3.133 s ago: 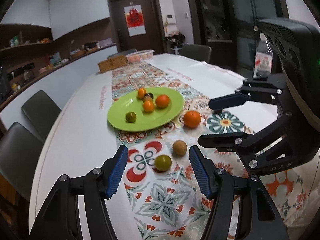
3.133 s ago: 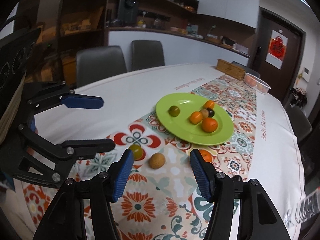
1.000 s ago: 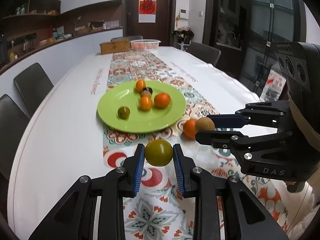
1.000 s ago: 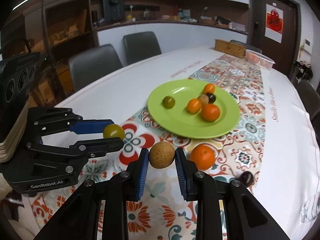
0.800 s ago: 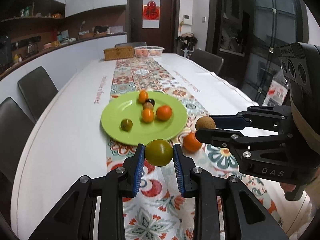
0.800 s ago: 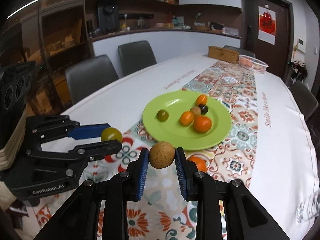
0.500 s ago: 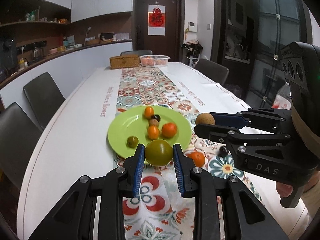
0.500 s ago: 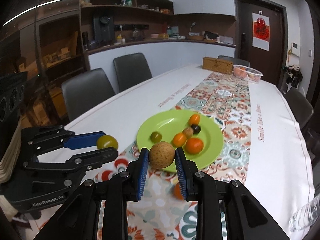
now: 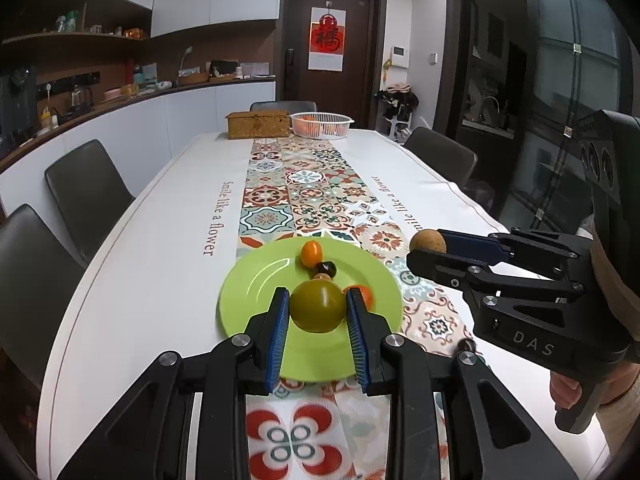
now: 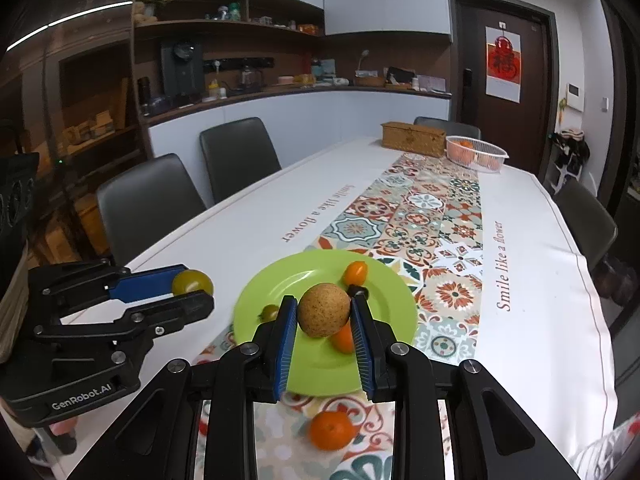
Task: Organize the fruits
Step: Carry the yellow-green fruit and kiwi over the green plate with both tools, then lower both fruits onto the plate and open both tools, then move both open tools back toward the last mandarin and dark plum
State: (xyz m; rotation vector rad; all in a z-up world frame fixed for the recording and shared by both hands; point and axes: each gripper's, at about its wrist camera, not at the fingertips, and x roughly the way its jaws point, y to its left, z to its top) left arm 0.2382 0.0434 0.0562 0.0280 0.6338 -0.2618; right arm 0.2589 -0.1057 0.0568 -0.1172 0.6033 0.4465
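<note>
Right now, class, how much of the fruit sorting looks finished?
Done: several small fruits lie on the green plate. In hand: the left claw grips a green fruit, and the right claw a tan fruit. Left: the orange on the runner.

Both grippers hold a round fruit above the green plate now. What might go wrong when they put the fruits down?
1. The green fruit and the brown fruit are round; released from height, they may roll off the shallow green plate.
2. Fruits already crowd the plate's centre, like the small orange one; a dropped fruit may knock them.
3. The left gripper and the right gripper are close and may collide.
</note>
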